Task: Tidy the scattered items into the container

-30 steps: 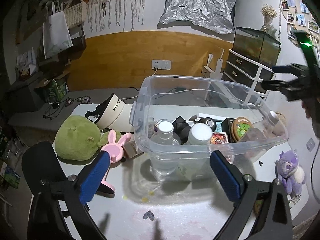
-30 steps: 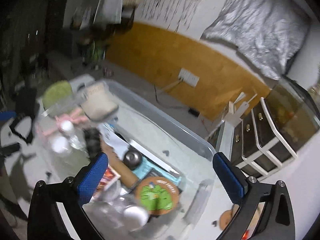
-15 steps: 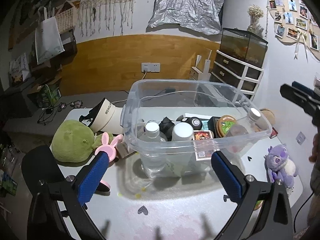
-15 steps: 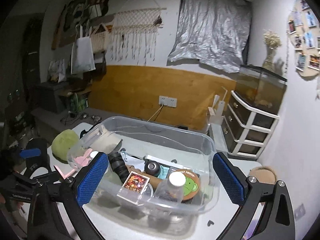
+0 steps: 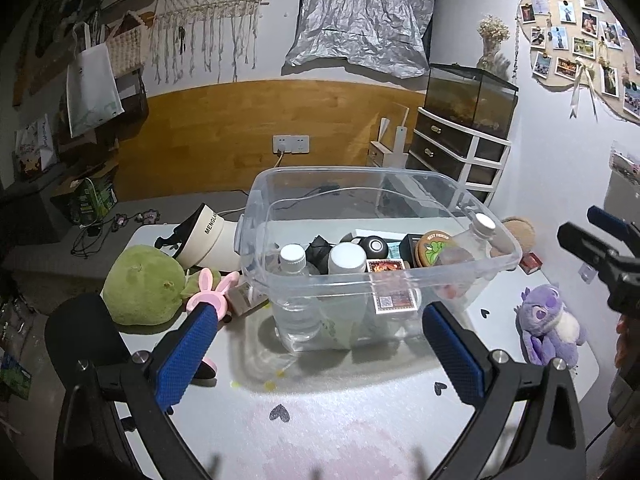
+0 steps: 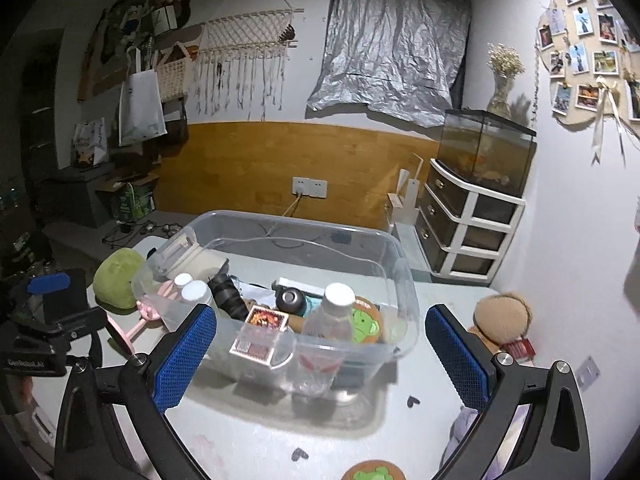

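Both grippers, left [image 5: 320, 344] and right [image 6: 320, 344], are hovering with jaws spread wide, gripping nothing. The bin [image 5: 400, 280] is sitting mid-worktop [image 5: 340, 420], holding bottles [image 5: 294, 264]. A cap [image 5: 208, 234] reading "MENGLA…" is lying beside it, next to the green plush [image 5: 140, 292].

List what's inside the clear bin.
In the bin: three capped bottles, a card box, a black round gadget, a frog coaster. Anything beneath them is hidden.

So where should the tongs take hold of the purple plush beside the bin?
Probably the purple plush around its round head, coming from above with the right tongs. It sits upright on the table, apart from the clear bin, and its limbs look floppy.
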`<state>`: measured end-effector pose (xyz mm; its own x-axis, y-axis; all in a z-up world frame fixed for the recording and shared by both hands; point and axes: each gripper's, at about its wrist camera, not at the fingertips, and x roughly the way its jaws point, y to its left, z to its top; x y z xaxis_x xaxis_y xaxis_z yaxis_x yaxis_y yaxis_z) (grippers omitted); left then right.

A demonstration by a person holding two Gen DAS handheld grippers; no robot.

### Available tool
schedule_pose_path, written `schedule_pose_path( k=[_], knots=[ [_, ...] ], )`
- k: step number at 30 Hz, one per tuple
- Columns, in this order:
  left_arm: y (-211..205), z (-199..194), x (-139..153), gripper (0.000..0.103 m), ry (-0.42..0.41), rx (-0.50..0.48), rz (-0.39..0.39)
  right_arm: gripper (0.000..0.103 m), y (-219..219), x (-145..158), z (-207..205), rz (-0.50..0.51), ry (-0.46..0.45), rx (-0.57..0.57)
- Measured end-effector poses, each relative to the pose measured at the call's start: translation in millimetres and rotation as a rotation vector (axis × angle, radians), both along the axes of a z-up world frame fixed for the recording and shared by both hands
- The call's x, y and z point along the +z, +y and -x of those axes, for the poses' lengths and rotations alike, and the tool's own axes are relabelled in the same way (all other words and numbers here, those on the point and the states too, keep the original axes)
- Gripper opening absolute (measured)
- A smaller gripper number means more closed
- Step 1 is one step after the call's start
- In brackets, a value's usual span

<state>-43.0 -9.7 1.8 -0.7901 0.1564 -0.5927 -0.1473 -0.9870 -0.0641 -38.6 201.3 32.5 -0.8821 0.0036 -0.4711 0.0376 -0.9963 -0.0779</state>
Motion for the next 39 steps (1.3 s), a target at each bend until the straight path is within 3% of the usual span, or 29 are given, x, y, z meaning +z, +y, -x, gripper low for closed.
schedule_pose_path(
  k=[9, 39],
  knots=[
    [0, -6, 3, 0.103, 0.004, -0.010, 0.001, 0.103, 3, -16, -13, 0.003, -0.015, -0.027],
    [6, -7, 4, 0.103, 0.017, -0.009, 0.020, 0.103, 7, -26, -12, 0.031, -0.048, -0.025]
  ],
)
